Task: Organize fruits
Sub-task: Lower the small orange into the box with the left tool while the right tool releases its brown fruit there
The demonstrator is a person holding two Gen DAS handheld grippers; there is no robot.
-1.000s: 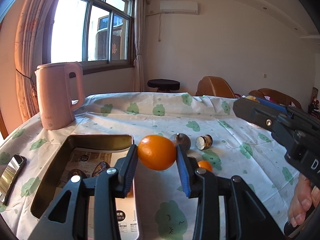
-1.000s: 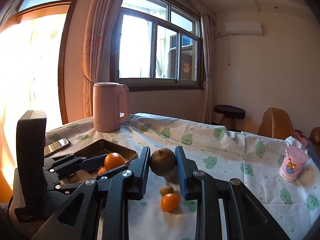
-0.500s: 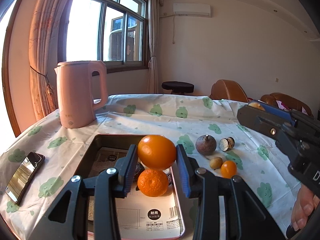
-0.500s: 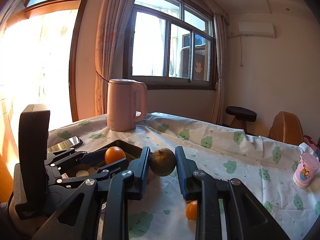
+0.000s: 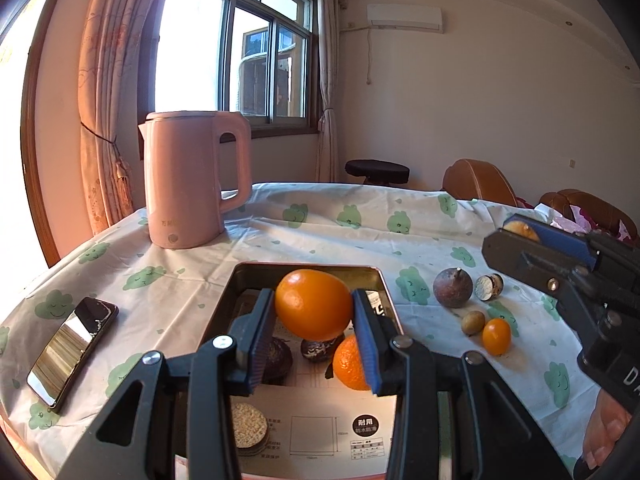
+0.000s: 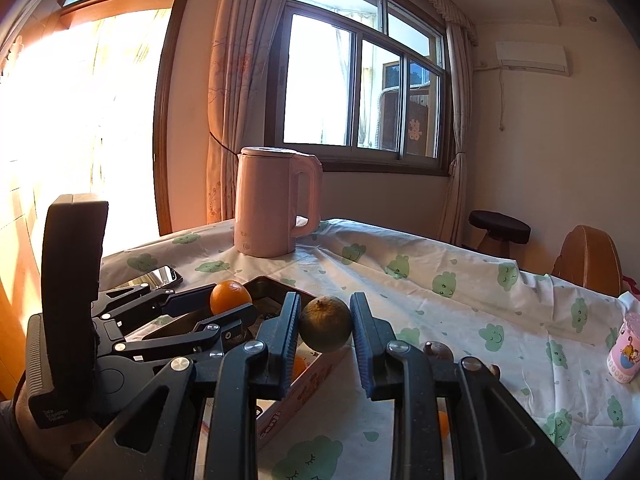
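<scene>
My left gripper (image 5: 314,312) is shut on a large orange (image 5: 313,305) and holds it above the metal tray (image 5: 304,269). The tray holds another orange (image 5: 347,364), dark fruits (image 5: 280,358) and a round cracker (image 5: 249,426). My right gripper (image 6: 325,324) is shut on a brown-green round fruit (image 6: 326,323), held above the tray's right edge (image 6: 320,364). In the left wrist view the right gripper (image 5: 560,264) is at the right, over the loose fruit. On the cloth lie a dark round fruit (image 5: 453,288), a halved fruit (image 5: 489,287), a small brown fruit (image 5: 473,322) and a small orange fruit (image 5: 497,335).
A pink kettle (image 5: 192,178) stands at the back left of the table (image 5: 320,224). A phone (image 5: 72,350) lies at the left of the tray. A pink cup (image 6: 623,360) stands at the far right. Chairs and a stool (image 5: 377,170) are behind the table.
My left gripper has carried the orange leftward from over the cloth to above the tray. My right gripper has moved left with its fruit toward the tray's right edge.
</scene>
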